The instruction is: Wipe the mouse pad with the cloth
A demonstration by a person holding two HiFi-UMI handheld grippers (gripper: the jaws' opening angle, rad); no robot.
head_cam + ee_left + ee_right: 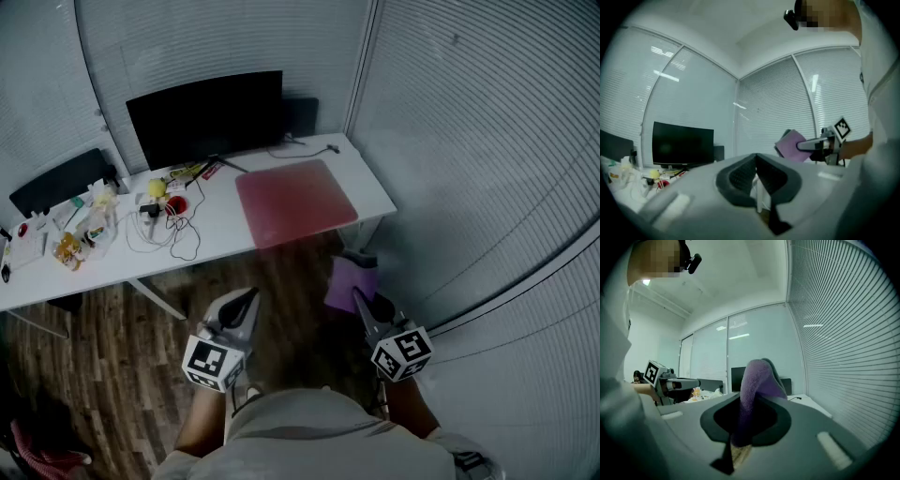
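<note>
Snugly, cloth (758, 380) sits between right gripper's (362, 302) jaws.

A long white surface (216, 236) stands on a dark wood floor (103, 337). Closed blinds (469, 122) cover the walls. A black screen (206, 114) sits far back.

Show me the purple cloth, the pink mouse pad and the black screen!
cloth (345, 281): head view, middle of the fold.
mouse pad (294, 200): head view, centre of its top.
screen (206, 115): head view, centre of the panel.
</note>
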